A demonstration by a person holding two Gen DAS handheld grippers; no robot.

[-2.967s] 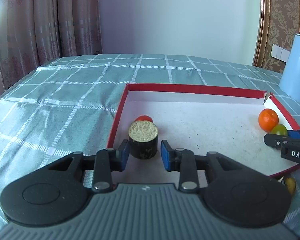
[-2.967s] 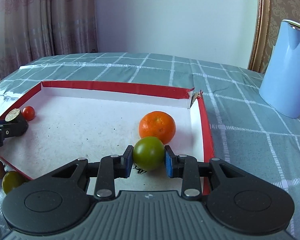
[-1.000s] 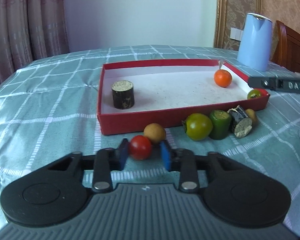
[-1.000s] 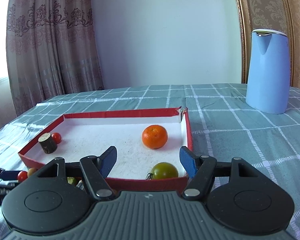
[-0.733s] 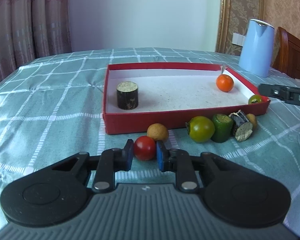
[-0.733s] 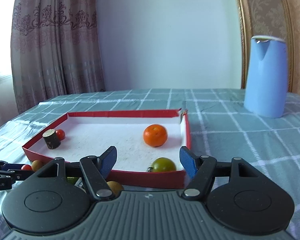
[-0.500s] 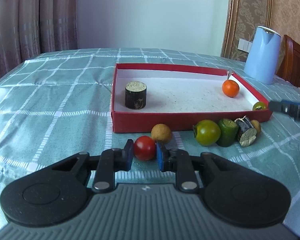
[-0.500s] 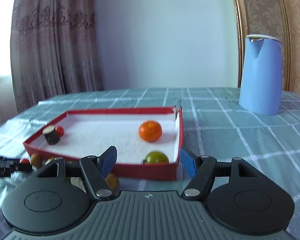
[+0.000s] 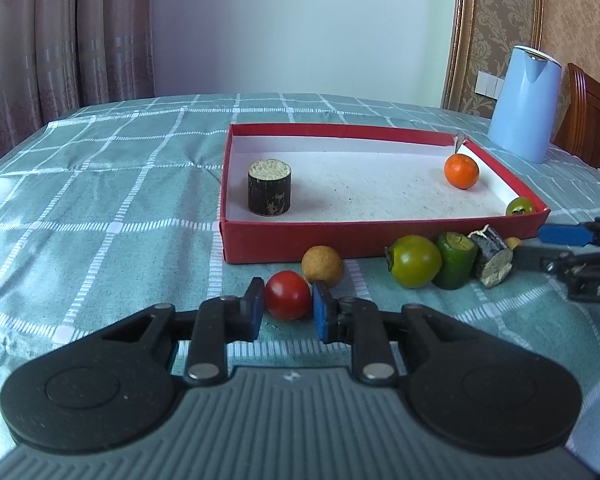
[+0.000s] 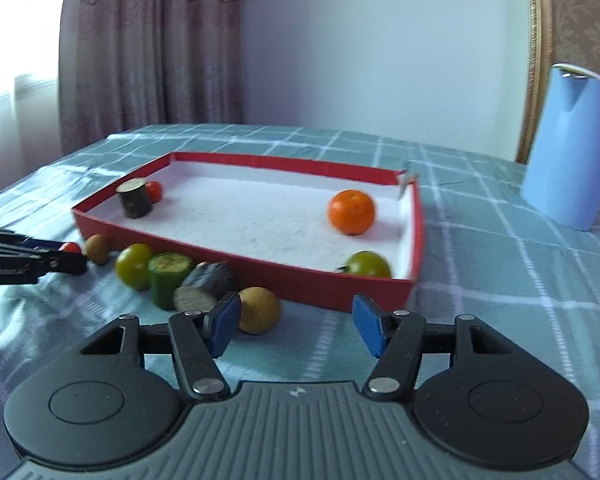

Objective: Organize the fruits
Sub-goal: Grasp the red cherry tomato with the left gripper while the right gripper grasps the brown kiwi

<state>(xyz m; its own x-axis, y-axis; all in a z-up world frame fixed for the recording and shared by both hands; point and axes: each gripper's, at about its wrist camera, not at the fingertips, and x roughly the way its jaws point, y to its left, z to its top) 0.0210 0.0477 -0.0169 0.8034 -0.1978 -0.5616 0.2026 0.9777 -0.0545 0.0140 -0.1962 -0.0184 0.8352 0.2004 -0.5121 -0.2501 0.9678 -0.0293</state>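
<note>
My left gripper [image 9: 288, 308] is shut on a red cherry tomato [image 9: 288, 295] on the cloth, in front of the red box [image 9: 380, 236]. A tan round fruit [image 9: 323, 264] sits just behind it. Further right lie a green tomato [image 9: 415, 261], a green cylinder [image 9: 456, 260] and a dark cut piece [image 9: 494, 262]. My right gripper [image 10: 296, 324] hovers low before the box's front wall [image 10: 260, 276], jaws closing with nothing between them. A tan fruit [image 10: 258, 310] lies just past its left finger. Inside the box are an orange [image 10: 351, 212], a green tomato [image 10: 368, 265], a dark cylinder [image 10: 134, 198] and a red tomato [image 10: 154, 191].
A blue kettle [image 10: 568, 148] stands on the checked tablecloth right of the box. A wooden chair [image 9: 592, 120] is behind it. Curtains hang at the far left. The right gripper [image 9: 540, 246] reaches in near the dark cut piece.
The left jaws closed the last bit onto the red tomato. The right gripper came down and tilted toward the loose fruit in front of the box, and its jaws narrowed.
</note>
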